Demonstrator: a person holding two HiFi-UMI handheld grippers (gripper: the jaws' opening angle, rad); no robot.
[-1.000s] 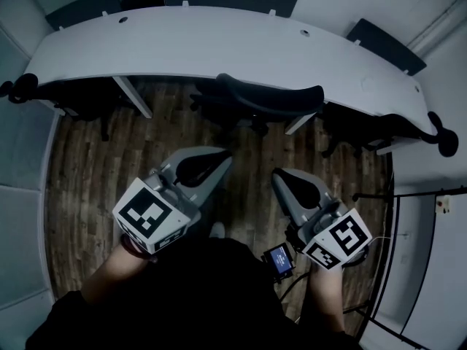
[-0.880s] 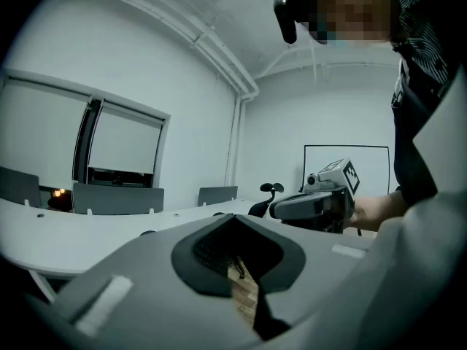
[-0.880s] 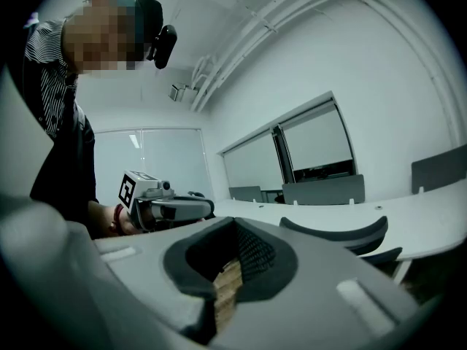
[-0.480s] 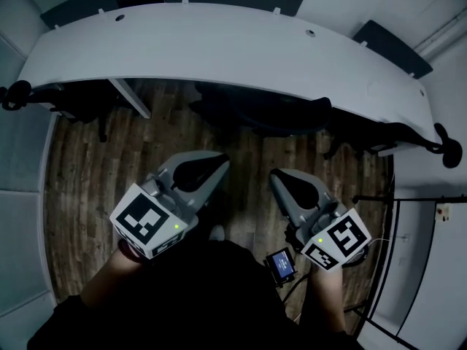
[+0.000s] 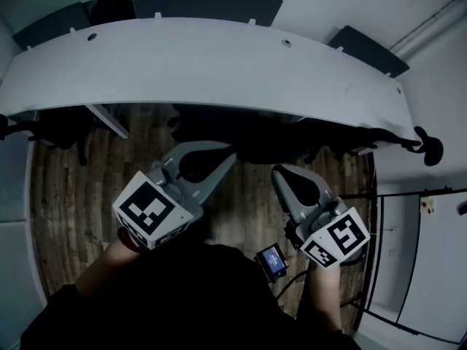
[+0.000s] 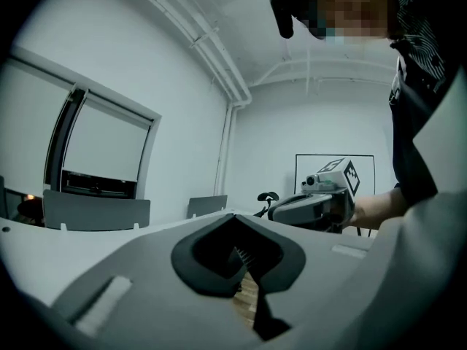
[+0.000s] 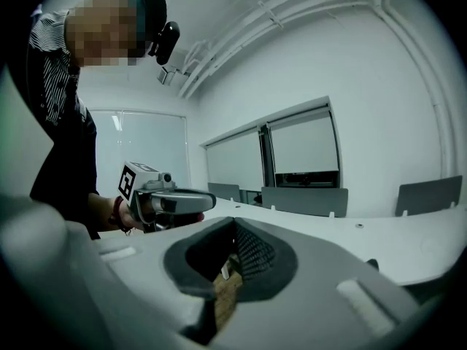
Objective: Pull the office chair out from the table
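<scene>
Under one table (image 5: 219,64) | perhaps three office chairs (image 5: 252,135) | left hand-held gripper (image 5: 229,157), right hand-held gripper (image 5: 280,172): both pressed together

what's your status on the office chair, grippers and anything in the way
Left gripper and right gripper both shut, empty, short of the table. Office chair tucked under it, not gripped. Nothing seen between grippers and chair.

office chair (image 5: 248,133): mostly hidden under table (image 5: 204,64) | small screen (image 5: 271,258): display too small to read
</scene>
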